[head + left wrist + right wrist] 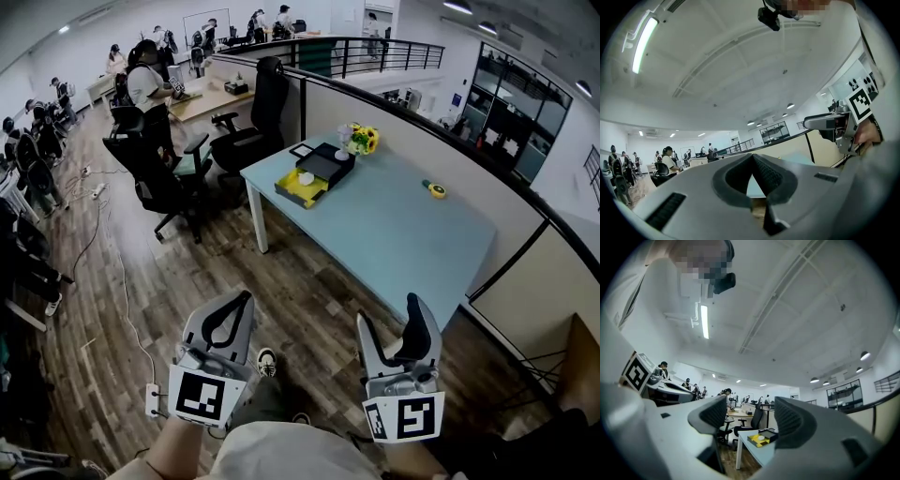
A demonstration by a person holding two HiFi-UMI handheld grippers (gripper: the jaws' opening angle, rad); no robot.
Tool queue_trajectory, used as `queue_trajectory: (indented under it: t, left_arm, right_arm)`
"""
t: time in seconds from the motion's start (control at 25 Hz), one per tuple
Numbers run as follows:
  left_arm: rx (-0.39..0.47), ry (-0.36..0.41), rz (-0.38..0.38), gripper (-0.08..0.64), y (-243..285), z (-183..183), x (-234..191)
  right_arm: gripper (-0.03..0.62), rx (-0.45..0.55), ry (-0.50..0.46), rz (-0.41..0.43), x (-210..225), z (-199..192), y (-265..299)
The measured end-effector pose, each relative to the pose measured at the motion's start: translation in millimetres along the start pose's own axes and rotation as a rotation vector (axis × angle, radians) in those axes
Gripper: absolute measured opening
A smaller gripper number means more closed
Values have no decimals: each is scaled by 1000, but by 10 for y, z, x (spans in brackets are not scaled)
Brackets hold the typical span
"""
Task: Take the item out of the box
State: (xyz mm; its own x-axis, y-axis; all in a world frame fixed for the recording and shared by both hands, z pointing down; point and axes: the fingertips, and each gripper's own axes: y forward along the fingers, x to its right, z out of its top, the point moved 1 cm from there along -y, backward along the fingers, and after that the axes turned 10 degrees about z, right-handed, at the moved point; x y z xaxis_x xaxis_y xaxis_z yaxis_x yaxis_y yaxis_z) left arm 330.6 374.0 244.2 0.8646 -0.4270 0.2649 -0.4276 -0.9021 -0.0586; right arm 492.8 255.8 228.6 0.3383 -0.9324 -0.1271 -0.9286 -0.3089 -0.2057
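An open box [317, 172] lies at the far left end of the light blue table [394, 234], with a black part and a yellow part [300, 187]. A small white item [306, 177] rests in the yellow part. Both grippers are held low over the floor, well short of the table. My left gripper [242, 304] has its fingertips together with nothing between them, and the jaws also meet in the left gripper view [752, 158]. My right gripper [391, 321] is open and empty. Between its spread jaws [750, 417] the box [761, 437] shows far off.
A bunch of yellow flowers [361, 139] stands beside the box, and a yellow tape measure [433, 189] lies at the table's right side. Black office chairs [248, 131] stand left of the table. A partition wall [525, 253] runs behind it. People sit at desks further back.
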Motion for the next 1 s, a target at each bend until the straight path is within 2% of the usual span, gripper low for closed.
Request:
queue_trajectory:
  t: [0.2, 0.44, 1.0]
  left_arm:
    - [-6, -7, -8, 5, 274, -136, -85]
    - [-12, -25, -10, 5, 754, -325, -345]
    - [-87, -17, -71, 5, 2456, -980, -1494]
  right_arm:
    - [327, -27, -2, -22, 122, -197, 232]
    - [341, -57, -2, 2, 183, -450, 758]
    - [336, -232, 109, 35, 349, -1367, 2817]
